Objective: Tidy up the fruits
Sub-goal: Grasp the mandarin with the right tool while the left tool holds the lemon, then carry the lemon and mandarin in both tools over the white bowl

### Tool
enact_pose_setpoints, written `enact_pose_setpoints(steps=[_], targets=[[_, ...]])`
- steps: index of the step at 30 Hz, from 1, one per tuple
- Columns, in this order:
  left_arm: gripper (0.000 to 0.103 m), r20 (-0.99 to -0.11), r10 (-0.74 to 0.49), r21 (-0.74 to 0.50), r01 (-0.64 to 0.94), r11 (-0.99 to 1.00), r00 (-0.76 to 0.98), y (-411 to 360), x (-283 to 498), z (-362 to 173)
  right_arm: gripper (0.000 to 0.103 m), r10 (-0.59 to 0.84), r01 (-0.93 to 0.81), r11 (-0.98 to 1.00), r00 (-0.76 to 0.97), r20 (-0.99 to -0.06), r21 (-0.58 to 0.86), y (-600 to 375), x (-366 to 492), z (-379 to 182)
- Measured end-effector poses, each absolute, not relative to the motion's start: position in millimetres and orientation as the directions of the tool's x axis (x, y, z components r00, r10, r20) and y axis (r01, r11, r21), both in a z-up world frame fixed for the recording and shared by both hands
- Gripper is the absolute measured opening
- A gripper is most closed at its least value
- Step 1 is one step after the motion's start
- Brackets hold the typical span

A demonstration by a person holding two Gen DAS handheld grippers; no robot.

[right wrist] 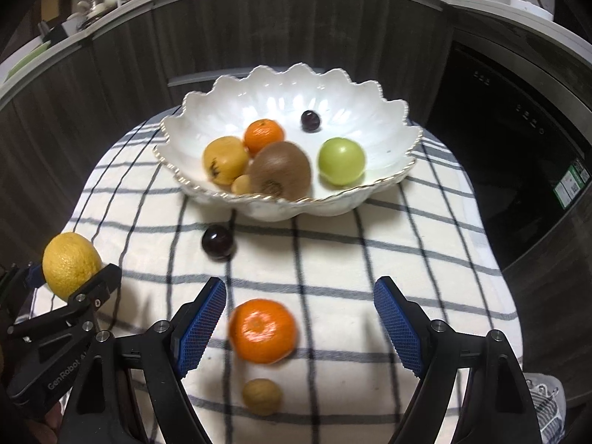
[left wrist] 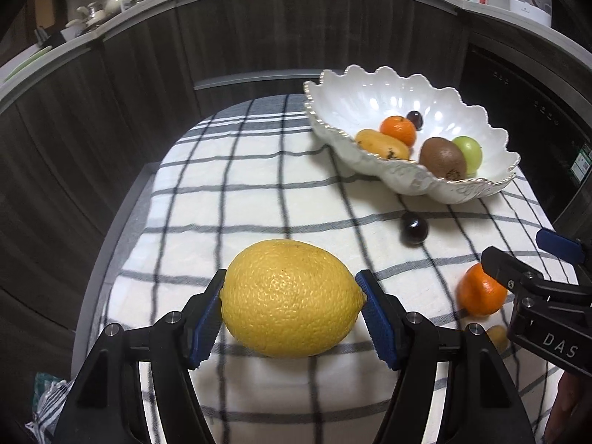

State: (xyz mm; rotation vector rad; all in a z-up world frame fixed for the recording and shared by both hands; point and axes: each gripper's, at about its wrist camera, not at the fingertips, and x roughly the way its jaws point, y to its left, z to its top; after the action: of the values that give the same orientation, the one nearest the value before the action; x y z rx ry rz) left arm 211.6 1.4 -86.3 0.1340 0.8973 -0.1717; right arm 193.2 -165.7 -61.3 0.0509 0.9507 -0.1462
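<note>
My left gripper (left wrist: 292,296) is shut on a large yellow lemon (left wrist: 292,298), its blue pads pressed against both ends; the lemon also shows in the right wrist view (right wrist: 70,264). My right gripper (right wrist: 299,310) is open, its fingers on either side of an orange mandarin (right wrist: 263,330) lying on the checked cloth. The white scalloped bowl (right wrist: 229,107) holds a mandarin, a kiwi (right wrist: 281,174), a green fruit (right wrist: 341,161), a yellow fruit and a dark plum. A dark plum (right wrist: 218,241) lies on the cloth in front of the bowl.
A small brown walnut-like fruit (right wrist: 262,396) lies on the cloth just behind the mandarin, near me. The checked cloth (left wrist: 259,192) covers a small table. Dark wood cabinets stand behind, a dark appliance (right wrist: 518,140) at the right.
</note>
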Motion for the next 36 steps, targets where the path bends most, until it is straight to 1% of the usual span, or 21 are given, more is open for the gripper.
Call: enact_pose_setpoints(steps=[6, 8, 10, 14, 15, 24, 36], targets=[[0.068, -0.792, -0.086, 0.036, 0.187, 0.982, 0.605, 10.4, 209.7, -89.4, 0.081, -0.072, 0.121, 0.993, 0.533, -0.843, -0.008, -154.8, 195.6, -76.2], [0.068, -0.792, -0.089, 0.032, 0.187, 0.982, 0.605, 10.4, 209.8, -89.4, 0.075, -0.062, 0.118, 0.993, 0.518, -0.853, -0.001, -154.1, 196.7, -81.8], [0.068, -0.790, -0.089, 0.034, 0.189, 0.981, 0.607, 10.0, 209.6, -88.9, 0.064, -0.048, 0.115, 0.993, 0.497, -0.866, 0.011, -154.6, 198.7, -88.7], [0.068, -0.790, -0.090, 0.037, 0.193, 0.981, 0.607, 8.3, 209.7, -88.9, 0.053, -0.014, 0.113, 0.993, 0.465, -0.885, 0.043, -156.3, 200.5, -100.6], [0.068, -0.791, -0.090, 0.035, 0.192, 0.981, 0.605, 8.4, 209.7, -89.2, 0.049, -0.007, 0.108, 0.993, 0.460, -0.888, 0.049, -155.6, 200.4, -102.6], [0.068, -0.785, -0.095, 0.036, 0.198, 0.980, 0.613, 5.1, 208.6, -84.1, 0.047, 0.004, 0.102, 0.993, 0.475, -0.880, 0.060, -156.6, 196.7, -98.5], [0.068, -0.765, -0.125, 0.031, 0.230, 0.973, 0.632, -14.1, 214.0, -64.2, 0.047, -0.012, 0.108, 0.993, 0.552, -0.834, 0.057, -168.3, 196.9, -60.1]])
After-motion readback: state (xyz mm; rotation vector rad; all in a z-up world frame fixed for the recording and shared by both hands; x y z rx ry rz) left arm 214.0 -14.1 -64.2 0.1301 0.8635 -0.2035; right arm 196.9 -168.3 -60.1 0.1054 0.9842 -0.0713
